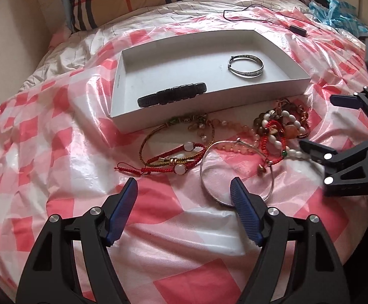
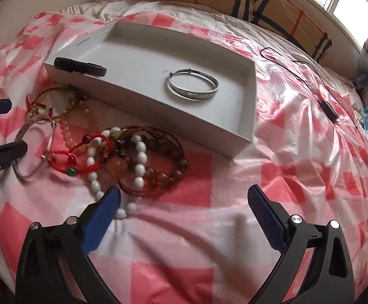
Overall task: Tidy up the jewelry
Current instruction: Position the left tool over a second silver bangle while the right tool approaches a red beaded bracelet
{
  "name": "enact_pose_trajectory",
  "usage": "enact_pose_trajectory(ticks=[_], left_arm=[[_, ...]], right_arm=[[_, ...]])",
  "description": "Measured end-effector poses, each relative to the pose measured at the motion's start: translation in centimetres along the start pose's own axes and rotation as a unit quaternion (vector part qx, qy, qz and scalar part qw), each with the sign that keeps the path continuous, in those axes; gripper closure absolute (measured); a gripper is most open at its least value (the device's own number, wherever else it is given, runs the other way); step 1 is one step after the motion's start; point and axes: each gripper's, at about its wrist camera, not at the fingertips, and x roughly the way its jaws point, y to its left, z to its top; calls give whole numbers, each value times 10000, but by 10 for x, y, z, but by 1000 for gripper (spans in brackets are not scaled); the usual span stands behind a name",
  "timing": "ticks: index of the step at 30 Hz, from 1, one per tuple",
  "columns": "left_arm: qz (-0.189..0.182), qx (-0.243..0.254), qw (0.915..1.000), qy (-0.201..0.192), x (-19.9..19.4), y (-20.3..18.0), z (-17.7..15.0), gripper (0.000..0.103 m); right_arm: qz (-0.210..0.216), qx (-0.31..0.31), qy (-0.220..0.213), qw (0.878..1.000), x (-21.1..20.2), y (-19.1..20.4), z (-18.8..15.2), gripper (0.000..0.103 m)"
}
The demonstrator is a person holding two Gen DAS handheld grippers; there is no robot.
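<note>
Item: loose jewelry heap, lying on the bed's pink-checked plastic sheet, just beside the near wall of the white tray.

Handling, as judged: the thin silver bangle was rigid and light, likely slippery on the glossy plastic; best taken across its wire edge at a free part of the rim. The red cord bracelets were soft and limp, liable to drag neighbours along; a hold on a bead or knot seemed safest. The white bead strand and brown bead bracelet looked heavier, flexible, and tangled with red cord, so they might lift together.

Appearance: mixed colours, red, white, amber, brown, one green bead; pieces overlapped, the right-hand cluster densest.

Already in the tray: a black braided bracelet along the near wall and a wide engraved silver bangle toward the right, well apart.

Left claw: spread wide, holding nothing, its right finger over the thin bangle's near rim; contact could not be told.

Right claw: spread wide, holding nothing, its left finger just beside the white strand's trailing end.
</note>
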Motion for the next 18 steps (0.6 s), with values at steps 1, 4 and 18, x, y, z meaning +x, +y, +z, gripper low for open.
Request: enact_pose_trajectory(ticks=[1,4,18], left_arm=[[0,-36,10000,26,0,3,-1,31],[19,-88,9999,63,0,6,-1,31],[160,138,9997,73,1,-3,-1,30]], right_arm=[[12,120,-90,9999,-5,-5,-1,8],[158,57,-528,9985,-16,-1,7,8],[-171,-239,-245,9993,-28,-2,-3,8]])
